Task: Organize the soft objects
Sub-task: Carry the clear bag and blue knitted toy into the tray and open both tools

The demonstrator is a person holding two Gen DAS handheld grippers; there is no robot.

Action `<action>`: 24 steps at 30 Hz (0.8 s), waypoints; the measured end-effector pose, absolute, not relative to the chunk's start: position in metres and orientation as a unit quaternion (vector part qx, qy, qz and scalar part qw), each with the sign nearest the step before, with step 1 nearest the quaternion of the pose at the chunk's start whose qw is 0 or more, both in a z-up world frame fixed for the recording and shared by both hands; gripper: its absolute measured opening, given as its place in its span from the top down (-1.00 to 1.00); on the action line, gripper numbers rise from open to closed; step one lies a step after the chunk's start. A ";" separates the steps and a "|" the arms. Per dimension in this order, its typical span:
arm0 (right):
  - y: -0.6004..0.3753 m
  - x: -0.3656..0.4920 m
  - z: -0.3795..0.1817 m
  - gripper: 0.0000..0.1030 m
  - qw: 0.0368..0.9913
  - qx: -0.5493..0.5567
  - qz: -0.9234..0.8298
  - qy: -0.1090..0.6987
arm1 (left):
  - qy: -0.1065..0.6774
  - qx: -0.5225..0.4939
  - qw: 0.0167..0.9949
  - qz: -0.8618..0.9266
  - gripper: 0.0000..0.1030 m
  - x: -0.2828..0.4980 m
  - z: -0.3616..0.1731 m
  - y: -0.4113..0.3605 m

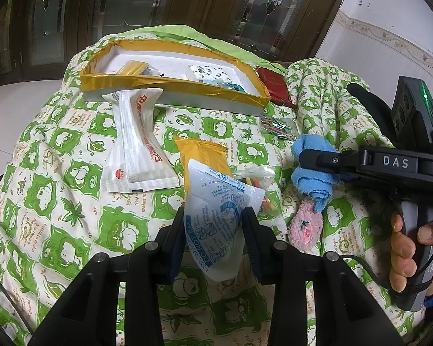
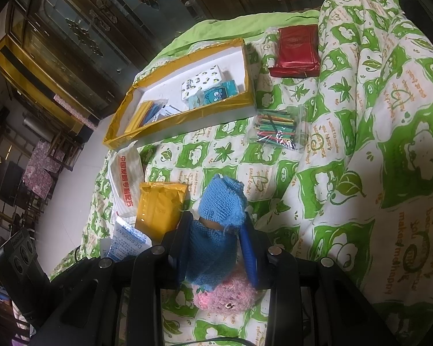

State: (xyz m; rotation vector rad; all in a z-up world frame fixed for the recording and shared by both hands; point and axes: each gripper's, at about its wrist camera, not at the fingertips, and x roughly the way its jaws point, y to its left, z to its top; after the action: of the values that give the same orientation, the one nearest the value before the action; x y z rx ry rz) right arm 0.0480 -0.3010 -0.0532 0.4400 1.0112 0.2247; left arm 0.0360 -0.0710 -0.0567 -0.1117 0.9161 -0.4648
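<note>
on a green-and-white quilt (image 1: 72, 201), the left gripper (image 1: 215, 227) pinches a white desiccant sachet (image 1: 219, 201) between its narrowed jaws, the sachet standing up from the bedding near the front edge. just to its right, the right gripper (image 2: 216, 248) clamps a blue sock (image 2: 219, 222), with a pink sock (image 2: 225, 297) hanging beneath it; a hand (image 1: 412, 248) grips that tool's handle. a yellow pouch (image 1: 202, 155) lies behind the sachet, touching it, and a white packet (image 1: 135, 144) rests to the left, its top against a gold-edged tray (image 1: 170, 85). the tray, at the far side of the quilt, holds small printed boxes (image 2: 205, 85). a bag of coloured sticks (image 2: 277, 128) and a red packet (image 2: 297, 50) lie near the tray's right end.
</note>
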 end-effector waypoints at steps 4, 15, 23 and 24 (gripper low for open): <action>-0.303 0.051 -0.040 0.33 0.851 0.204 0.111 0.471 | 0.435 -0.056 0.871 -0.220 0.28 0.039 -0.051 -0.069; -0.313 0.090 -0.006 0.33 0.851 0.191 0.128 0.473 | 0.423 -0.067 0.880 -0.205 0.28 0.063 -0.032 -0.049; -0.303 0.137 0.016 0.33 0.849 0.207 0.143 0.465 | 0.411 -0.073 0.891 -0.179 0.28 0.095 -0.013 -0.024; -0.298 0.142 0.018 0.33 0.850 0.206 0.146 0.463 | 0.408 -0.073 0.893 -0.175 0.28 0.102 -0.008 -0.020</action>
State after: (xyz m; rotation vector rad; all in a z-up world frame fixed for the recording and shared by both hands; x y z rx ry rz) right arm 0.1421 -0.2978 0.0177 0.4334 0.9762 0.3077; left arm 0.1023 -0.0198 -0.0082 -0.1516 0.8474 -0.3629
